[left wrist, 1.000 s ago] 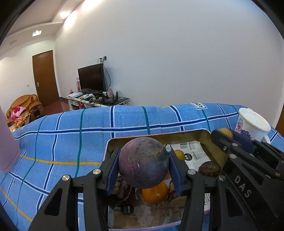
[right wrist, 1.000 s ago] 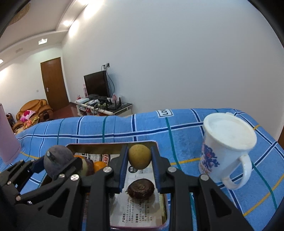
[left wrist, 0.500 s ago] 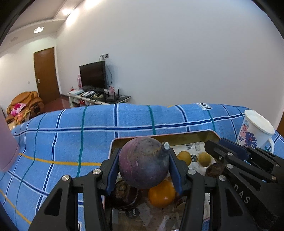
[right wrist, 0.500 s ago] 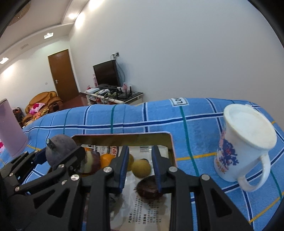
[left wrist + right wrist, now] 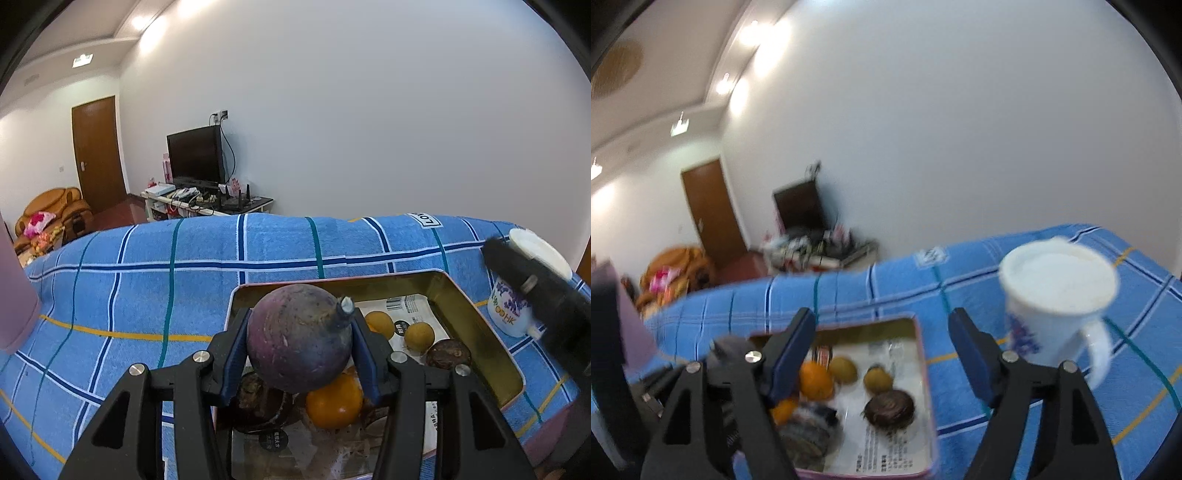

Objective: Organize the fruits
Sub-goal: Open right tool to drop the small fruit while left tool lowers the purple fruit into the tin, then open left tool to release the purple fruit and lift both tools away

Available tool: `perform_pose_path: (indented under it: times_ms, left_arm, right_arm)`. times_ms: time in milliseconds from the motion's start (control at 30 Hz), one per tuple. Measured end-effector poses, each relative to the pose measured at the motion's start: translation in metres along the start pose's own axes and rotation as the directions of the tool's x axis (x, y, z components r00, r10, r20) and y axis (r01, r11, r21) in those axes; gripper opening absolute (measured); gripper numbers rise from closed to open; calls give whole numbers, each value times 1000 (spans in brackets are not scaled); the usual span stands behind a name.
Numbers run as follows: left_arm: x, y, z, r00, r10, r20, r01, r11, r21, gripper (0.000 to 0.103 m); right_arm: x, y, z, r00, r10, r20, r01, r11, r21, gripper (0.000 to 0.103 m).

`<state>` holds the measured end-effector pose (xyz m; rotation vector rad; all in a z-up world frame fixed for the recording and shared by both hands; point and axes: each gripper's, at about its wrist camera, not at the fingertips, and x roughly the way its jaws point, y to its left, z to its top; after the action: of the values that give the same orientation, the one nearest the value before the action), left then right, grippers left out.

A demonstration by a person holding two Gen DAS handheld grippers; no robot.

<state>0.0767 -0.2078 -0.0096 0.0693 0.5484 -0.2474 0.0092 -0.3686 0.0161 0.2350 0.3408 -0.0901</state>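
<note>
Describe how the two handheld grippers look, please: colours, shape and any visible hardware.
Both the left gripper and the right gripper have black, angular linkage arms with triangular cut-outs, joined by round silver bolts. The jaws carry flat blue pads. No cables or sleeves are visible.

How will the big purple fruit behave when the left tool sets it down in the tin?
The purple fruit looks round and smooth, so it may roll once released. It fills the left tool widely, so it is probably heavy. The tin wall and the orange would likely stop it.
</note>
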Motion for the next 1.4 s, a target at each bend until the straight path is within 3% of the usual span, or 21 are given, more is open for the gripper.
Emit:
perform_pose_path:
  times_ms: [67,200,333,467,667,800,900,1000,1200,1400]
  left_arm:
    - [1,-3,0,1000,18,-4,-18,1000,13,56]
    - [17,-13,-4,994,-4,-111,10,998,58,87]
    - [19,-22,-5,993,26,-117,-15,995,96,89]
    - [19,-21,-5,993,16,-119,-5,996,88,90]
    - [16,-22,-6,994,34,-104,-24,995,94,90]
    - [-2,-23,-7,997,72,-1,-71,992,104,90]
    - [-17,-22,-7,983,150,105,-161,982,104,90]
    - [-21,-12,-8,974,186,127,-196,978,72,90]
    - [-27,-3,-14,982,164,90,-168,985,37,90]
    - [-48,-8,-24,978,145,147,-153,987,48,90]
  right_arm:
    - [-5,-4,1,1000,-17,23,17,1000,19,81]
    - [-3,-6,-3,999,-37,5,37,998,46,83]
    - [-5,-6,-5,999,-44,2,44,998,53,86]
    - [-11,-8,-5,997,-64,35,62,996,60,98]
    - [-16,-10,-6,996,-74,52,70,995,71,103]
    - [-19,-8,-7,994,-85,62,81,995,56,103]
    - [-24,-6,-9,991,-103,90,100,994,39,103]
    - [-32,-5,-9,986,-102,130,98,995,35,103]
    - [-46,1,-11,979,-109,174,108,994,14,103]
    - [-61,18,-15,968,-131,213,148,987,-67,103]
